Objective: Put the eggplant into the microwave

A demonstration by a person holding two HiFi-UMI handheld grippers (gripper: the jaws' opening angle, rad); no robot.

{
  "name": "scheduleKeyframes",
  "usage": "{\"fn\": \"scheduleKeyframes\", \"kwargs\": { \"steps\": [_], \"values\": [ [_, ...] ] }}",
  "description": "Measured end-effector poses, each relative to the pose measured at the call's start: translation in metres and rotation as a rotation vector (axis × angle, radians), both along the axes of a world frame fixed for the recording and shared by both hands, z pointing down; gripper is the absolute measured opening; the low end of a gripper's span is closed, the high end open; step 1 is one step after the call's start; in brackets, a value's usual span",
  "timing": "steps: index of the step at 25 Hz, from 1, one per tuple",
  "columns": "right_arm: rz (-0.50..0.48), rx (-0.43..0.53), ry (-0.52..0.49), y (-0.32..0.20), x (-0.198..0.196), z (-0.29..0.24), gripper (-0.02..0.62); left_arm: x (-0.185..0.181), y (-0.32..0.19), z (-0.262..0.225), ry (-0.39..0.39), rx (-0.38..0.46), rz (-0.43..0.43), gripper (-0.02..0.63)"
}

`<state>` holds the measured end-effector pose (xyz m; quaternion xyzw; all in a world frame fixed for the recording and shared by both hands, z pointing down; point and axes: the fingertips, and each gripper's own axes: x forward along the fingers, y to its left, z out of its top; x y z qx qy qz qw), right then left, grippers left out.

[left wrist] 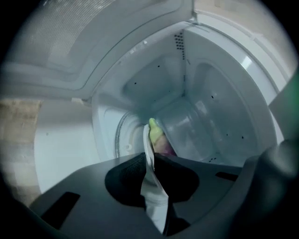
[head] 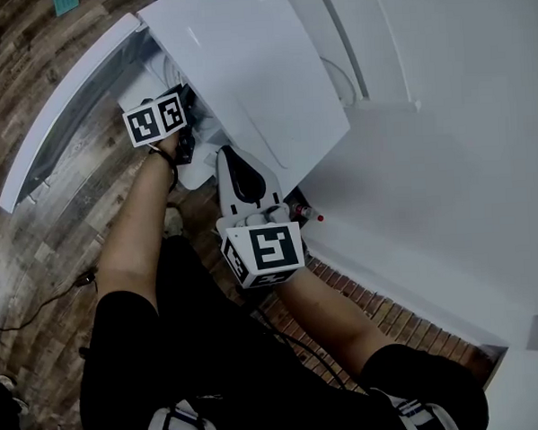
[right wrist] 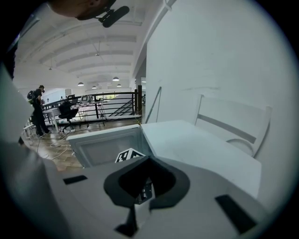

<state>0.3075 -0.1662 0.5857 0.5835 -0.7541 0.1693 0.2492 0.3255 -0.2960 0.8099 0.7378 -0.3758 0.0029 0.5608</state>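
The white microwave [head: 244,76] stands with its door [head: 66,112] swung open to the left. My left gripper [head: 179,138] reaches into the cavity, its tips hidden there. In the left gripper view the eggplant [left wrist: 161,142], purple with a pale green stem end, lies on the glass turntable [left wrist: 196,126] right at the tips of my left gripper [left wrist: 150,161]. Those jaws stand a narrow gap apart, and I see no pad pressing on the eggplant. My right gripper [head: 235,162] hangs outside, in front of the microwave [right wrist: 196,149], shut with nothing in it [right wrist: 140,191].
A white wall [head: 446,155] runs along the right, with a brick strip [head: 382,316] at its foot. A cable [head: 40,302] trails over the wooden floor. Far off in the right gripper view a railing [right wrist: 103,102] and a standing person [right wrist: 37,109] show.
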Motion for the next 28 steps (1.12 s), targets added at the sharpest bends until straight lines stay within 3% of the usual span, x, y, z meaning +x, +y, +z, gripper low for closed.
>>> {"fn": "scheduleKeyframes", "kwargs": {
  "steps": [5, 7, 9, 13, 14, 15, 16, 24, 28],
  "values": [
    [0.005, -0.018, 0.010, 0.005, 0.001, 0.006, 0.008, -0.011, -0.003, 0.002, -0.417, 0.248, 0.098, 0.096],
    [0.007, -0.025, 0.012, 0.006, 0.001, 0.008, 0.008, -0.014, -0.005, 0.003, -0.531, 0.314, 0.107, 0.121],
    [0.010, -0.028, 0.012, 0.007, 0.001, 0.010, 0.008, -0.019, -0.006, 0.000, -0.589, 0.354, 0.085, 0.141],
    [0.014, -0.018, 0.002, 0.007, 0.001, 0.006, 0.008, -0.037, -0.008, -0.017, -0.575, 0.411, -0.001, 0.138],
    [0.016, -0.012, -0.003, 0.007, 0.001, 0.004, 0.008, -0.041, -0.004, -0.022, -0.560, 0.411, -0.004, 0.117],
    [0.018, -0.007, -0.009, 0.007, 0.001, 0.001, 0.008, -0.044, 0.001, -0.027, -0.550, 0.408, 0.004, 0.016],
    [0.020, 0.000, -0.015, 0.007, 0.000, -0.001, 0.008, -0.048, 0.007, -0.034, -0.544, 0.407, 0.019, -0.002],
    [0.033, 0.044, -0.075, 0.017, -0.006, -0.042, 0.008, -0.084, 0.090, -0.137, -0.551, 0.427, 0.101, -0.002],
    [0.009, 0.060, -0.102, 0.026, -0.007, -0.074, 0.008, -0.098, 0.130, -0.196, -0.474, 0.348, 0.069, -0.002]
  ]
}}
